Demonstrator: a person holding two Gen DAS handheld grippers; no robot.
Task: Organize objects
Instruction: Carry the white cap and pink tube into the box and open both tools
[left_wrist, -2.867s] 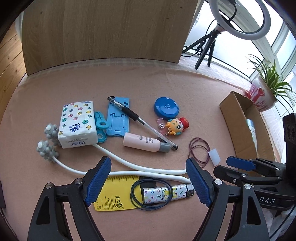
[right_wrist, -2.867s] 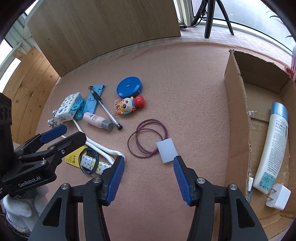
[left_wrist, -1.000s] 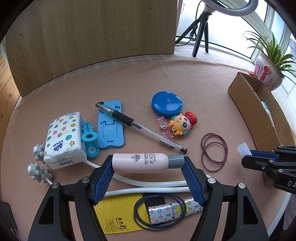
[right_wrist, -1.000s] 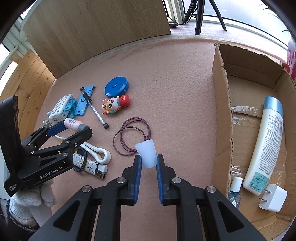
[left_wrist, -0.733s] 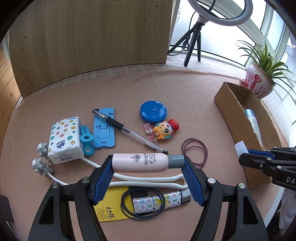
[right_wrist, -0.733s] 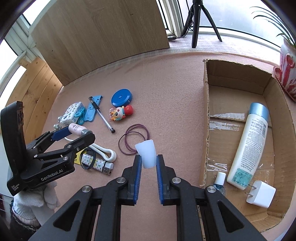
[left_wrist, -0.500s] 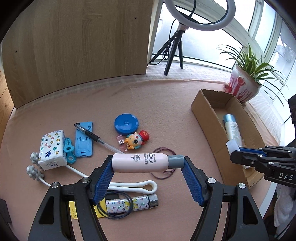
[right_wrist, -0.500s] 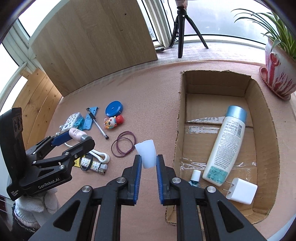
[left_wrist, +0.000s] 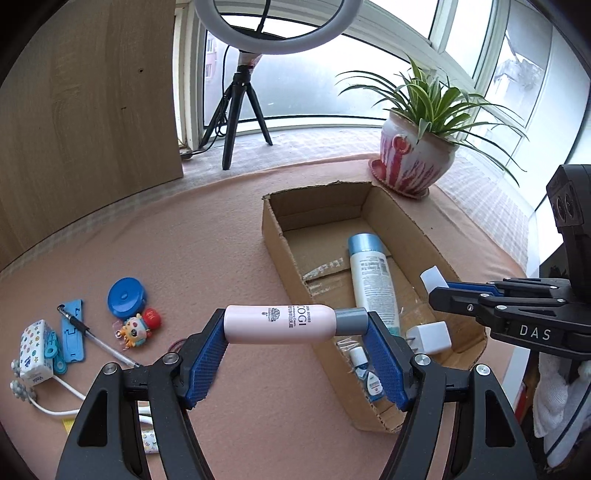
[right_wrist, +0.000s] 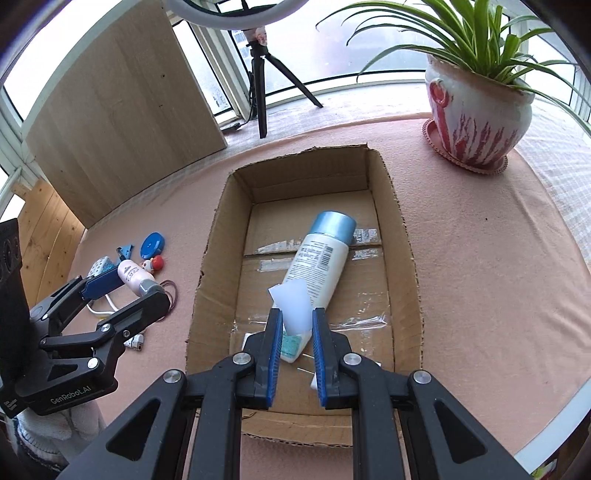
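Left gripper (left_wrist: 295, 328) is clamped end to end on the pink bottle (left_wrist: 279, 324), up in the air just left of the box (left_wrist: 280, 236); looks light, stiff and slick, so a mid-body grip would probably slip less. Right gripper (right_wrist: 297, 325) pinches the little cap (right_wrist: 291, 308) above the box's near half, over the white bottle (right_wrist: 320, 260); it seems feather-light and a bit squishy.

Bare far half of cardboard box (right_wrist: 404, 236); near half crowded by lotion bottle (right_wrist: 317, 258), charger (left_wrist: 430, 336).

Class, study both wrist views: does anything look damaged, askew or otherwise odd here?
Nothing is spilled. The cardboard box has ragged, torn rims, and the white bottle inside lies on its side, diagonal to the walls. The left claw grips the pink tube end to end.
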